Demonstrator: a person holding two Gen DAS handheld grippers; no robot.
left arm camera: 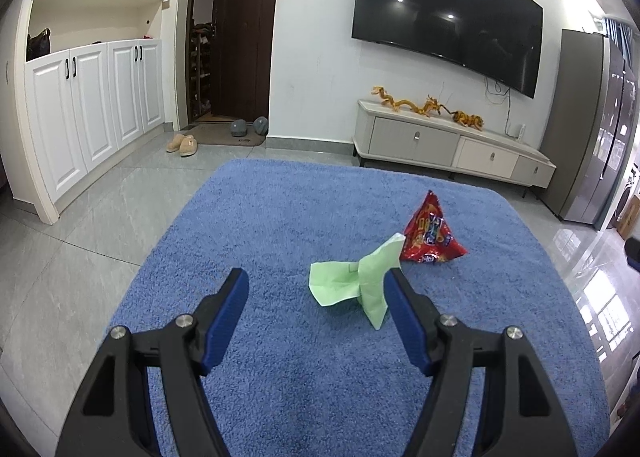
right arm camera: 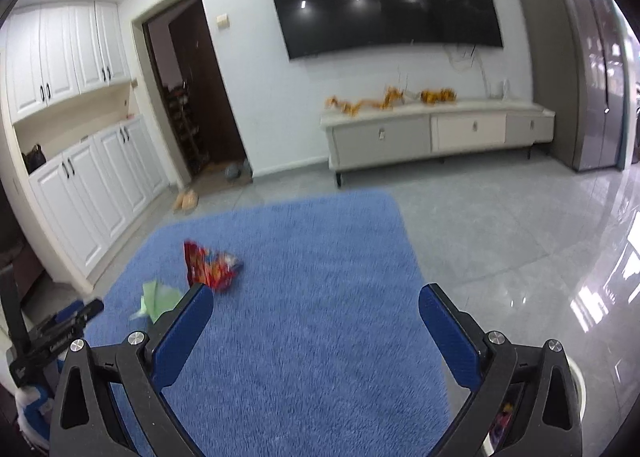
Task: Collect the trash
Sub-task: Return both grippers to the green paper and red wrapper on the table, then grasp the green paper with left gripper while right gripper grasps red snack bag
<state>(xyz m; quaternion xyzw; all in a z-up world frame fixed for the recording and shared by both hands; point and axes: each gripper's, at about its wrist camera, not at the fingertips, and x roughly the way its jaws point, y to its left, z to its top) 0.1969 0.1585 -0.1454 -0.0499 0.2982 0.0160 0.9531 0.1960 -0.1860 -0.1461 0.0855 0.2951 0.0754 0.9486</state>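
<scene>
A crumpled light green paper (left arm camera: 352,281) lies on the blue rug (left arm camera: 280,225), and a red snack wrapper (left arm camera: 430,235) stands just behind it to the right. My left gripper (left arm camera: 316,281) is open and empty above the rug, its right finger beside the green paper. In the right wrist view the red wrapper (right arm camera: 210,263) and the green paper (right arm camera: 160,299) lie left of my right gripper (right arm camera: 314,299), which is open and empty over the rug (right arm camera: 300,257). The left gripper shows at that view's left edge (right arm camera: 60,331).
A white TV cabinet (left arm camera: 452,145) with orange dragon figures stands under a wall TV (left arm camera: 448,13). White cupboards (left arm camera: 88,105) line the left wall. Slippers (left arm camera: 182,143) lie by a dark doorway. A grey fridge (left arm camera: 588,129) stands at the right. A white container rim (right arm camera: 578,389) shows under my right gripper.
</scene>
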